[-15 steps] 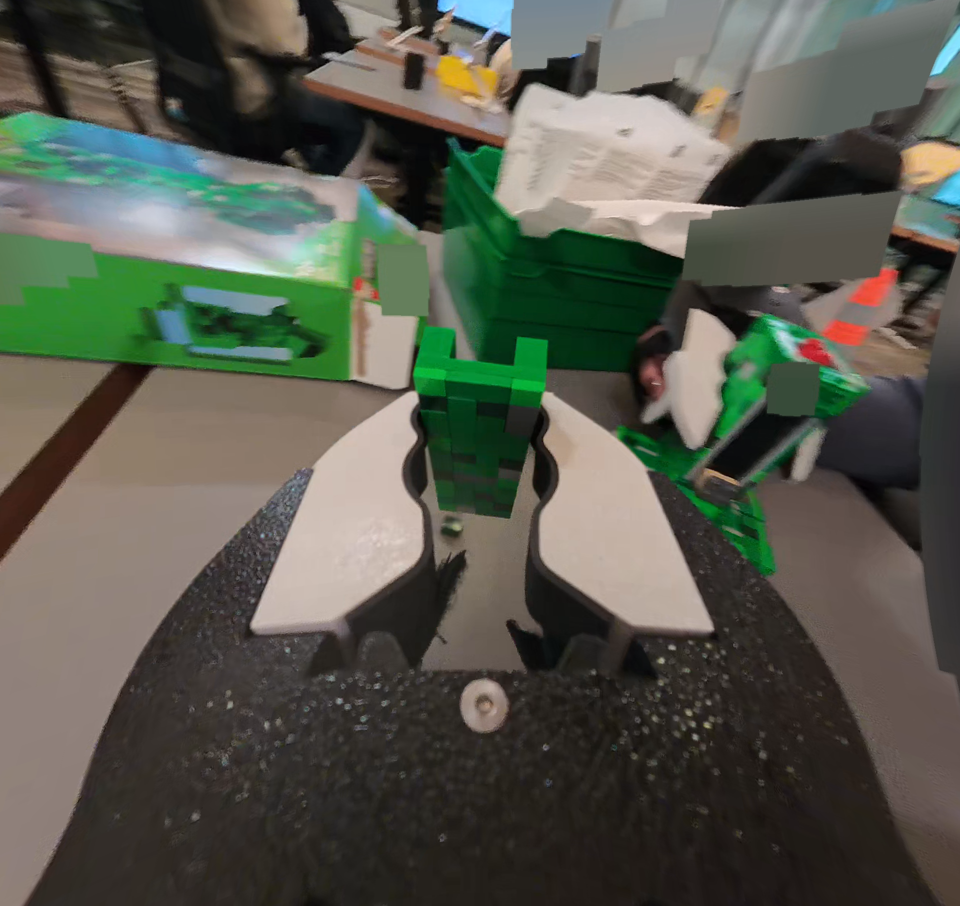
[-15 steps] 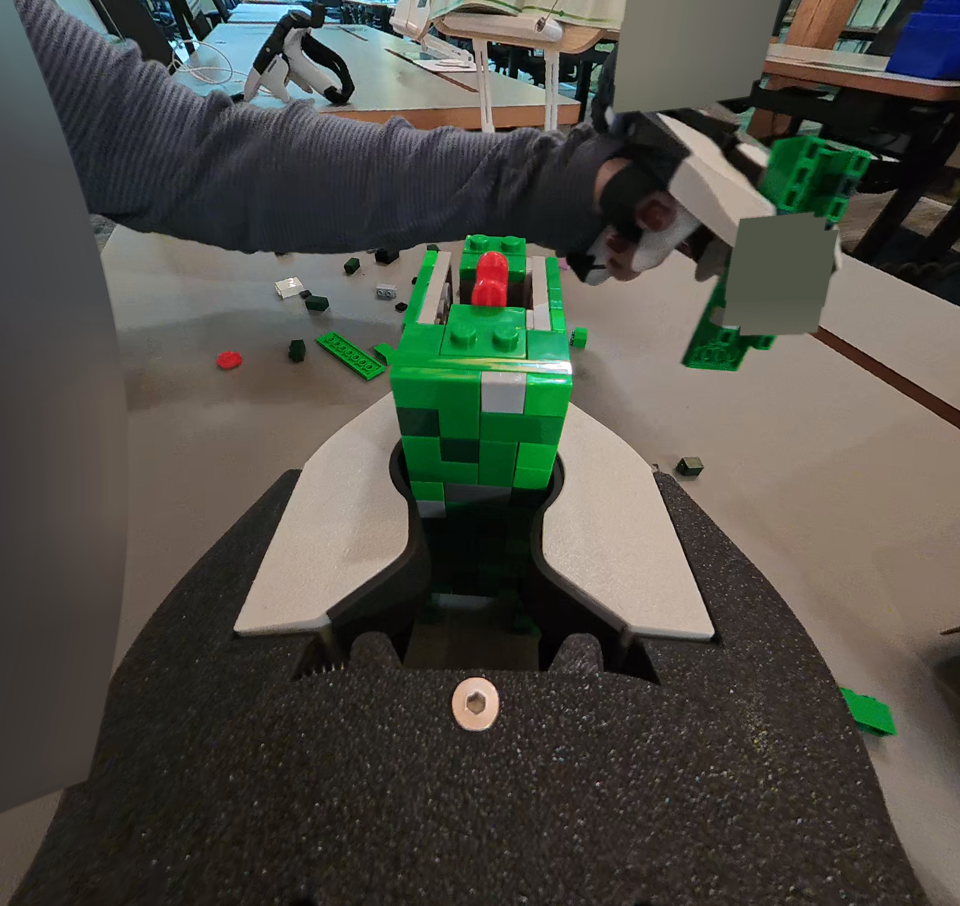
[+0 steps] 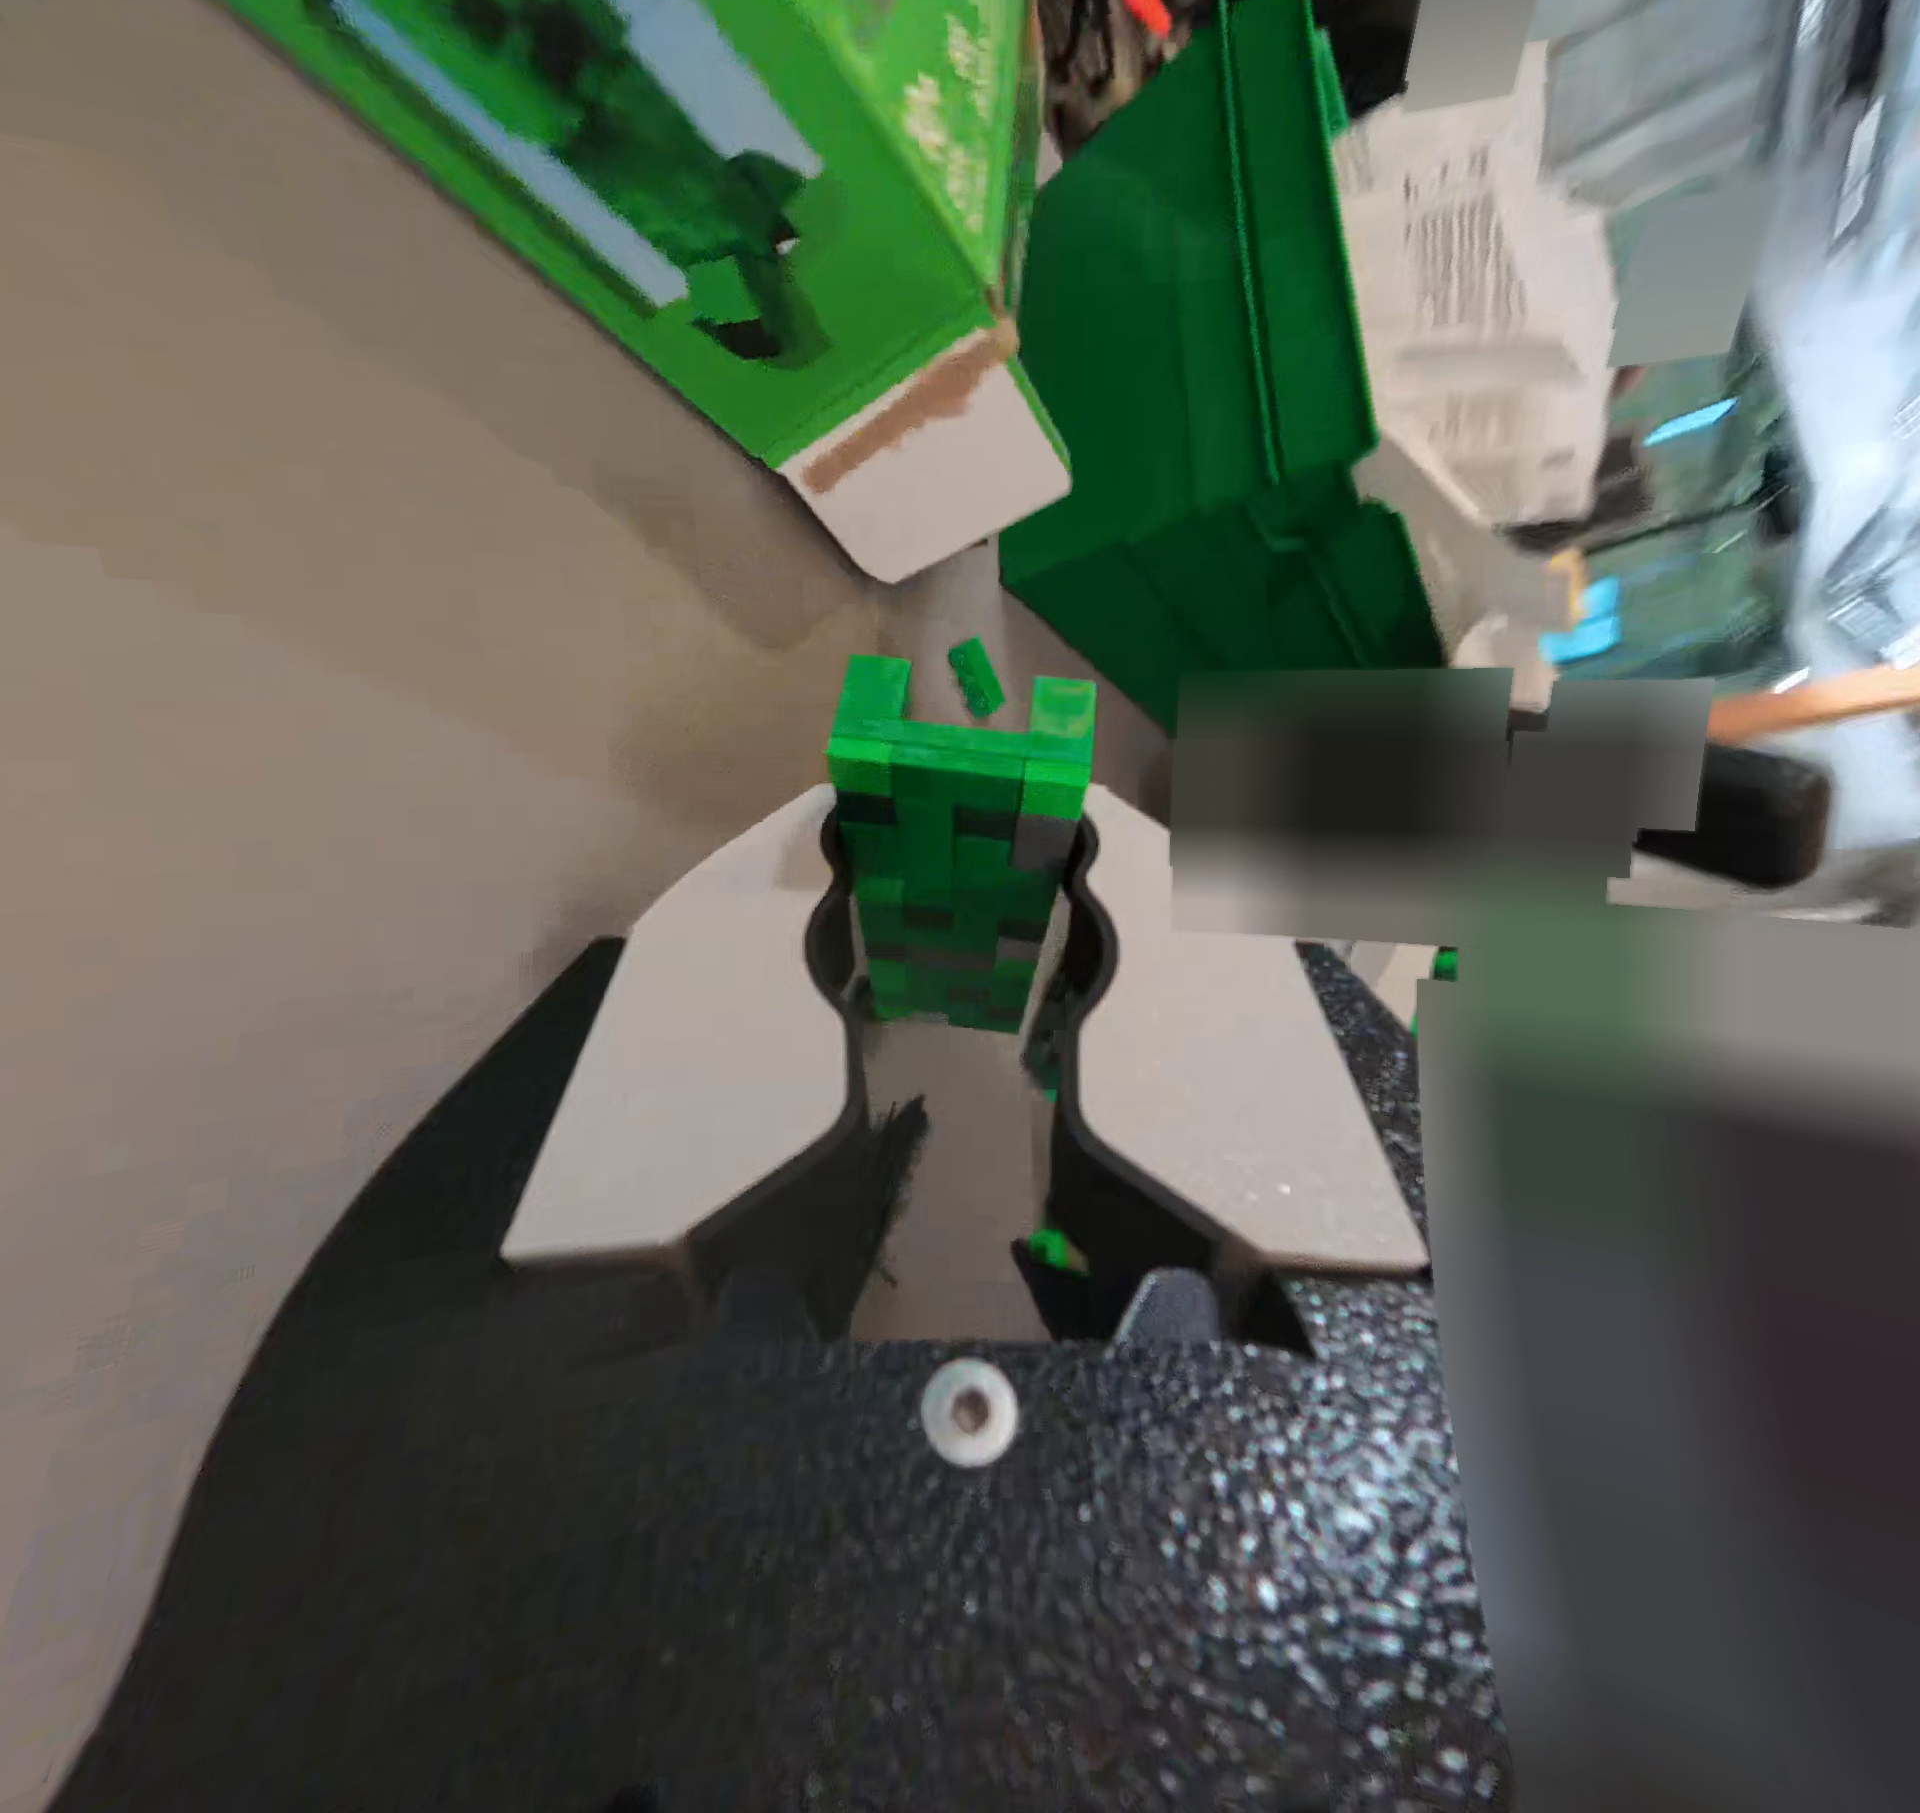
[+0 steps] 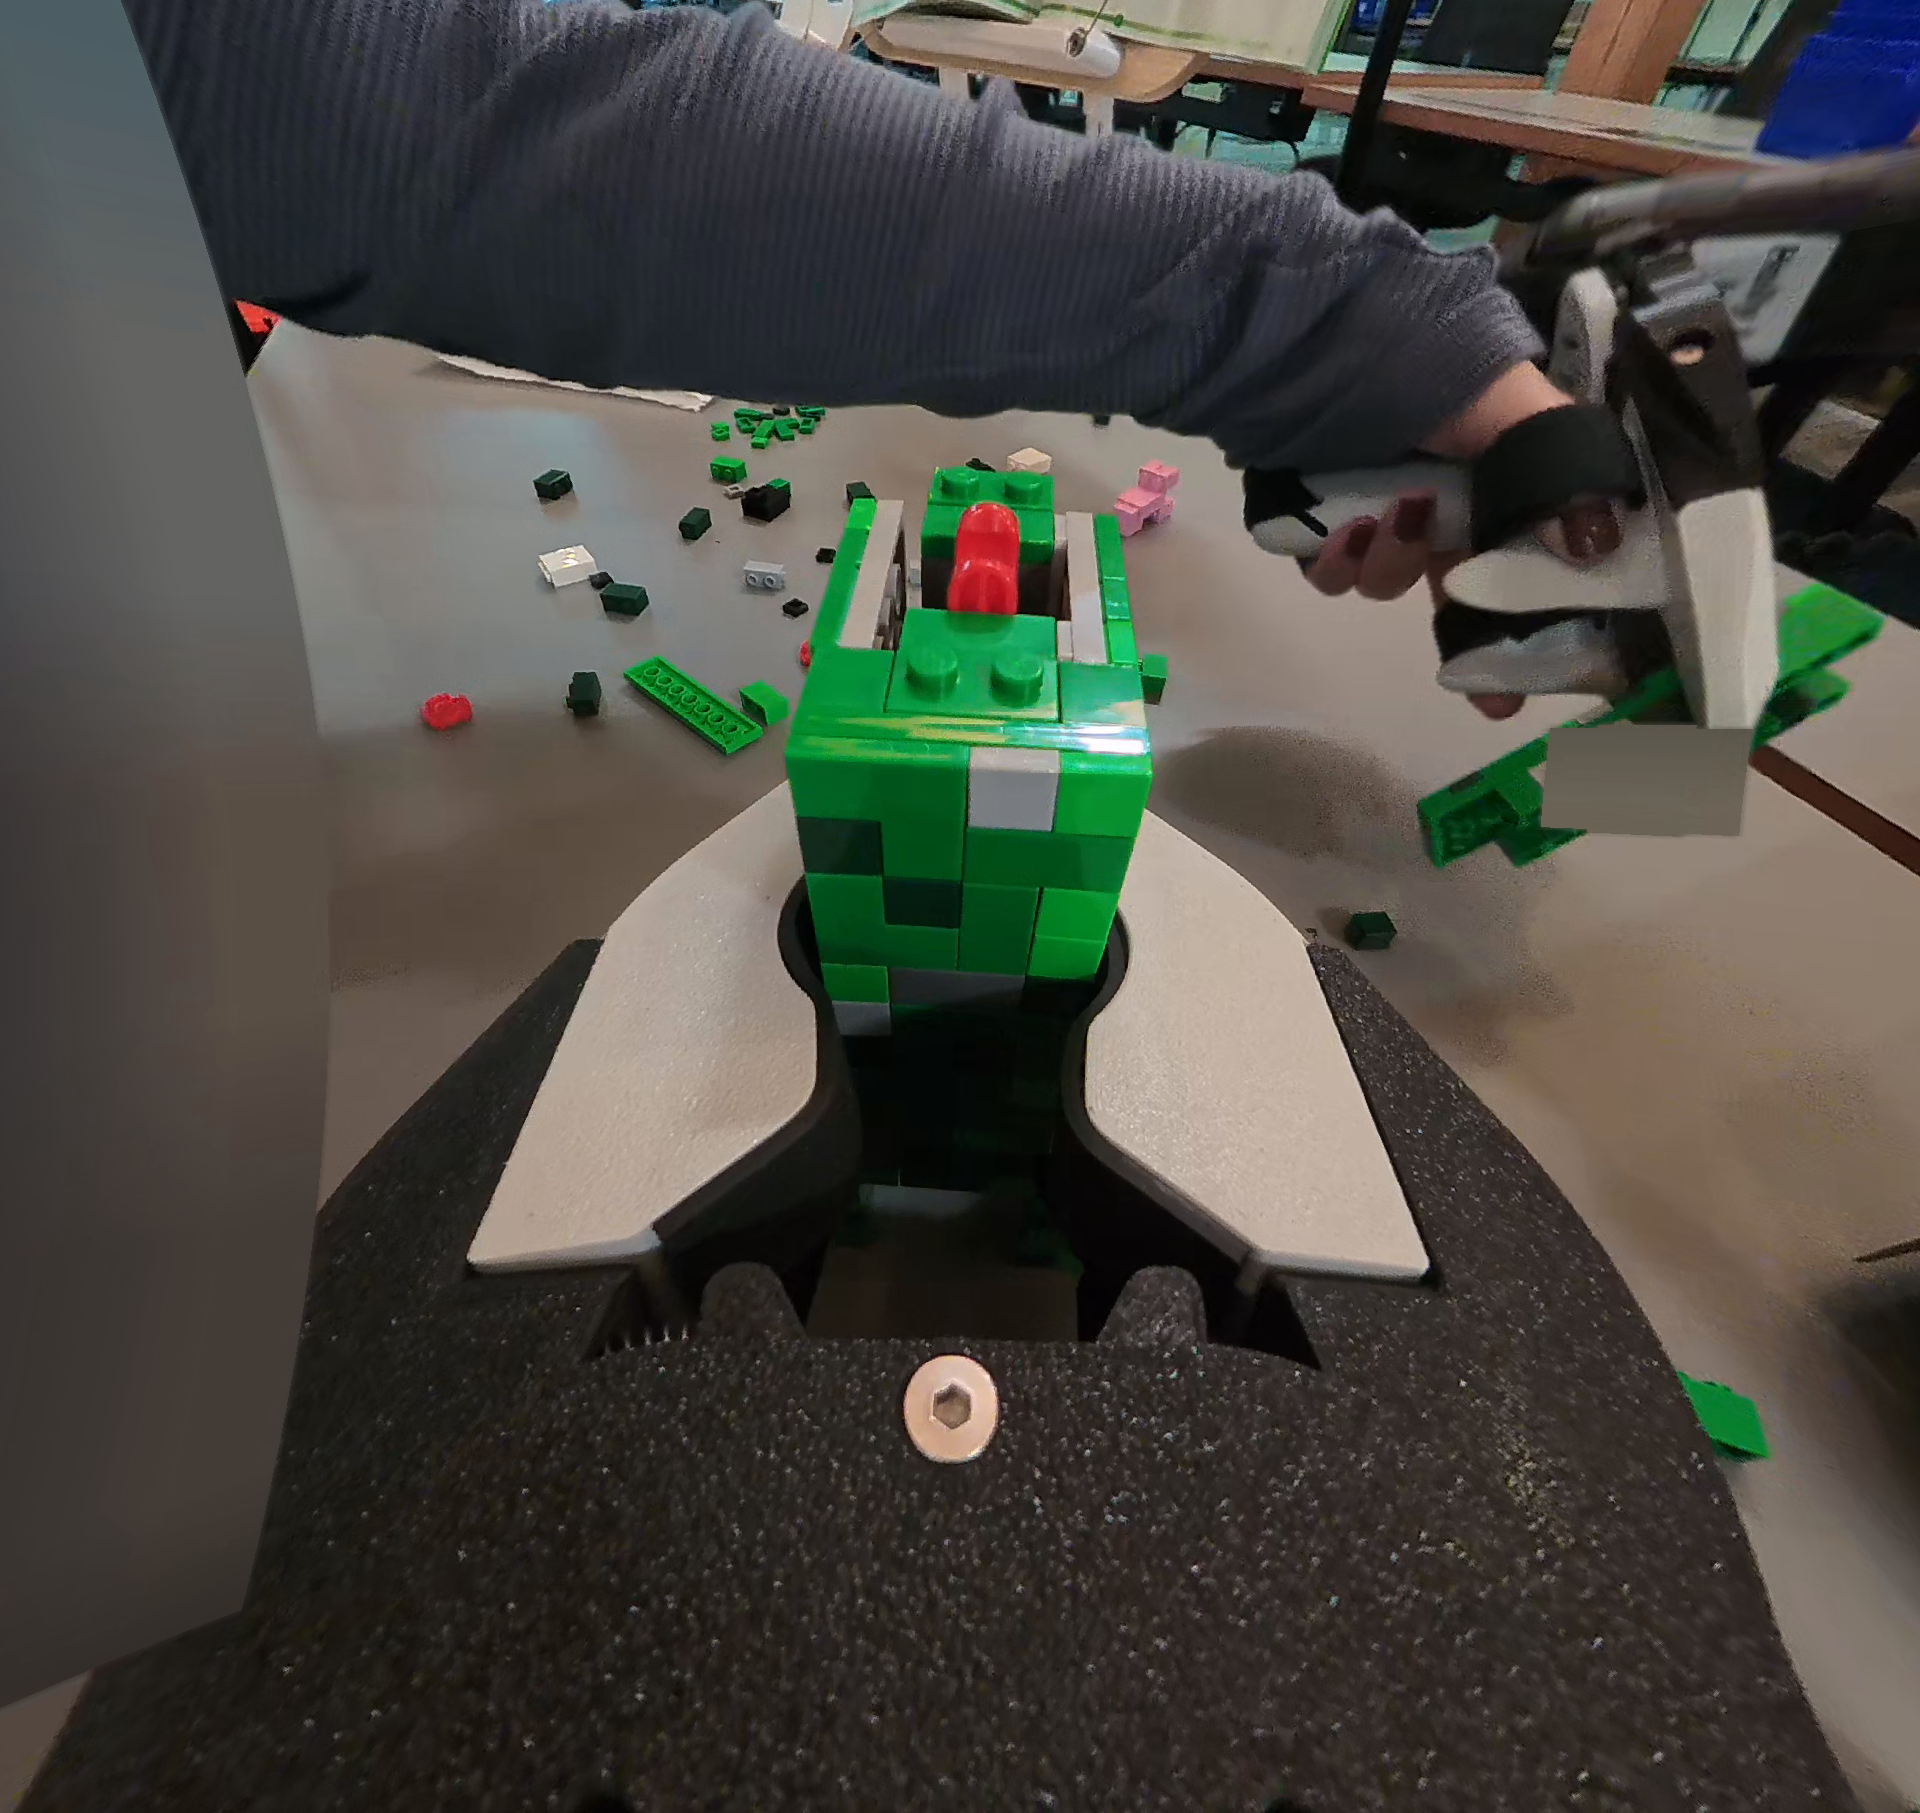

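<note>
Two hand-held grippers each pinch a green brick build. The left hand-held gripper point(image 3: 961, 922) clamps a narrow green brick column point(image 3: 956, 880) between its pale fingers point(image 3: 717, 1067), tilted above the counter point(image 3: 312, 724) near a green printed box point(image 3: 665, 153) and a green bin point(image 3: 1195, 392). The right hand-held gripper point(image 4: 961, 942) grips a wider green brick block point(image 4: 966, 828) with a red piece point(image 4: 982, 574) on top. Loose bricks point(image 4: 691, 688) lie scattered beyond it.

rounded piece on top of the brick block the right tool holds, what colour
Red, clearest in the right wrist view.
</note>
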A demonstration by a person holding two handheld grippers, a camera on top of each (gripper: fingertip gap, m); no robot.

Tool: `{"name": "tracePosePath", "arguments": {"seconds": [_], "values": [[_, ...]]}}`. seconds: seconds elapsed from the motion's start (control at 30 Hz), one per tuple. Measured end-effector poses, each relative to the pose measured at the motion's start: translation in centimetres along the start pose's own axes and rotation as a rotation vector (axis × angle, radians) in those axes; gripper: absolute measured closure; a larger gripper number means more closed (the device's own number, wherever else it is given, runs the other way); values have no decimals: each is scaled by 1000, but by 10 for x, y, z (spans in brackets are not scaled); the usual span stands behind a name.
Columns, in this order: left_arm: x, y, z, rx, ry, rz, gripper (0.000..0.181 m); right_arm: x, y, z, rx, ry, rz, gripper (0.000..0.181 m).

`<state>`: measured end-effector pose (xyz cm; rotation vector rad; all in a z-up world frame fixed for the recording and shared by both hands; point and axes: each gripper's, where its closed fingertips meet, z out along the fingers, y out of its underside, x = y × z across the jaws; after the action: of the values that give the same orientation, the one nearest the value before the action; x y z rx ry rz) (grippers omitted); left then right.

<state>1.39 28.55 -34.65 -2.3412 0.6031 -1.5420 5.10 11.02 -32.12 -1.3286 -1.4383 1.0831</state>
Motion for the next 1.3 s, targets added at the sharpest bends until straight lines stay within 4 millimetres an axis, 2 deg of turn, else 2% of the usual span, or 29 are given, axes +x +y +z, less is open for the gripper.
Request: {"name": "tracePosePath", "arguments": {"seconds": [0.17,0.33,0.37,0.57,0.7,0.8,0.93,1.0,1.07,1.17,1.3], "values": [[-26,2,8,38,-19,-176,143,1,0,-1,-2,3,2,139],[-41,1,8,100,-100,-199,143,1,0,-2,1,14,-4,138],[-44,3,7,101,-130,-187,138,2,0,-2,2,19,-9,138],[-39,9,5,156,-103,-180,128,3,-1,-2,10,44,-15,137],[-31,18,0,192,-86,-145,116,8,-7,-6,40,108,1,129],[-8,27,-5,201,-75,-15,109,6,-8,-11,50,144,30,122],[61,46,-1,155,-20,336,92,1,7,-14,11,180,95,113],[97,65,6,104,7,543,77,-1,16,-15,-9,194,131,113],[121,87,18,42,5,712,68,-3,18,-18,-1,209,137,118],[136,112,39,-39,-18,890,67,-3,15,-23,25,219,133,124],[142,121,63,-39,-34,996,81,-4,14,-24,47,197,151,129]]}}
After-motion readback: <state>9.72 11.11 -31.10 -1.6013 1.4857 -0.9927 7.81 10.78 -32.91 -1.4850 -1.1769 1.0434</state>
